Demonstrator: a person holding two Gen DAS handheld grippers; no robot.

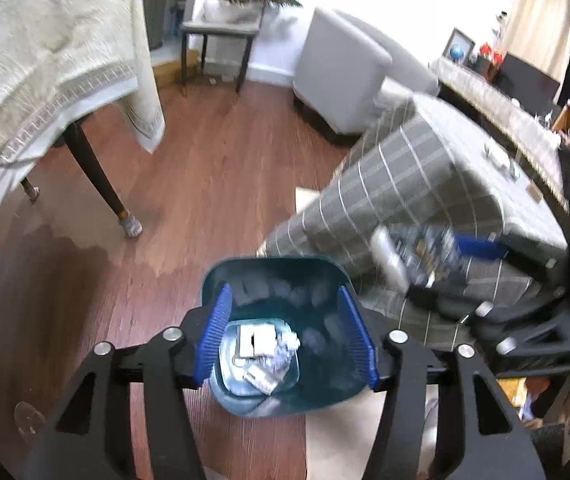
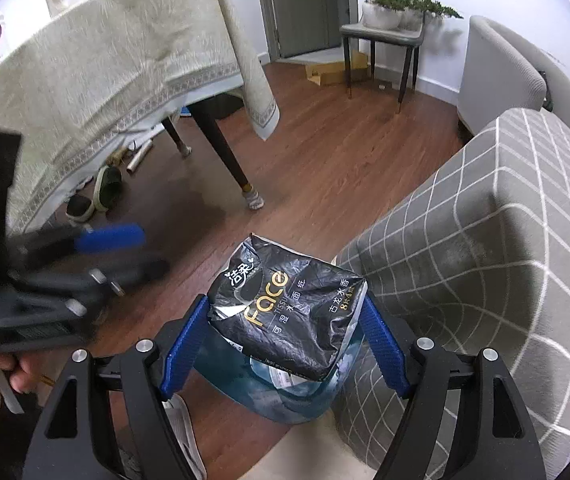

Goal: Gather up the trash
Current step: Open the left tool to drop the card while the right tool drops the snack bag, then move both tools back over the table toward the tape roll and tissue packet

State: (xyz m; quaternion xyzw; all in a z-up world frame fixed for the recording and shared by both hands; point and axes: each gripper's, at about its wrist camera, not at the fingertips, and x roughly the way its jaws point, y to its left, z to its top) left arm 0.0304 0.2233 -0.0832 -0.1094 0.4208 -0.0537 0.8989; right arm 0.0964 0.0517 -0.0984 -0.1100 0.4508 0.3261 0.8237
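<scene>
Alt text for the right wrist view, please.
The right gripper holds a crumpled black tissue pack over a teal trash bin on a wood floor, beside a grey checked sofa; the left gripper is blurred at left.

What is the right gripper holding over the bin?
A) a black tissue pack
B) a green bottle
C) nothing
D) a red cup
A: the right gripper has its blue fingers on either side of a crumpled black tissue pack, with the bin just below it.
</scene>
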